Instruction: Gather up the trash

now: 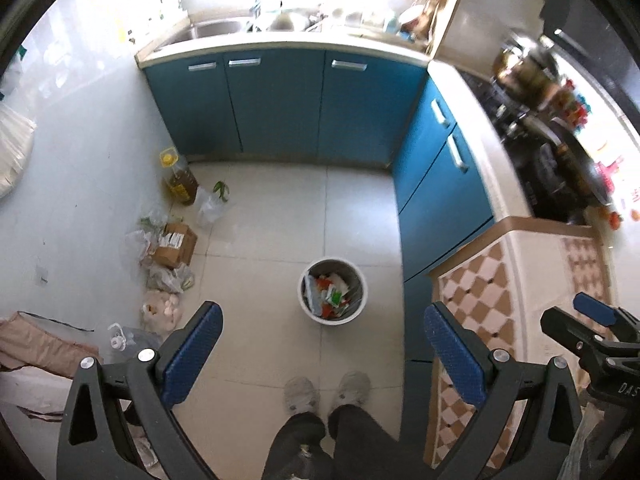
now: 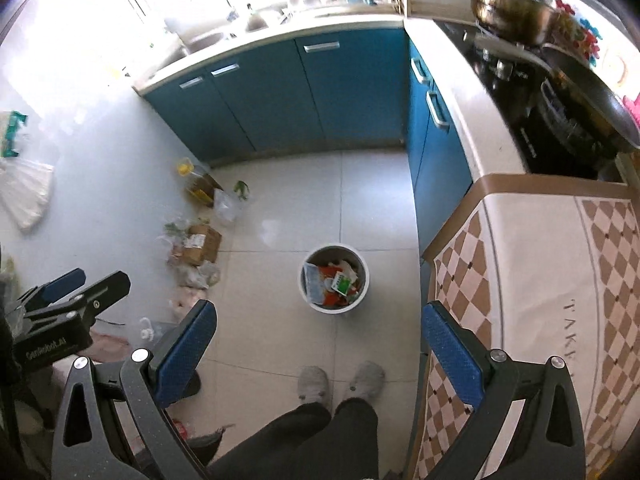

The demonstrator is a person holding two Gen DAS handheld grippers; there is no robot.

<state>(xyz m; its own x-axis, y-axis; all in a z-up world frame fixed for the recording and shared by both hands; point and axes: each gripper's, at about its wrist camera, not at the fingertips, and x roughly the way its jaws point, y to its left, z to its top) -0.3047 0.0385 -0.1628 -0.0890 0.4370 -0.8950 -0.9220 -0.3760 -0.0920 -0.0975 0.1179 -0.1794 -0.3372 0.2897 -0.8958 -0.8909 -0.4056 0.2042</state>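
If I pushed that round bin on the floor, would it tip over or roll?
The trash bin would probably slide, not roll: it stands upright on smooth floor tiles. It looks light, since only wrappers and paper scraps show inside, so a high push might tip it and spill them. A low push seems safer.

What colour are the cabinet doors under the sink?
Blue, with silver handles; the cabinet doors show best in the left wrist view.
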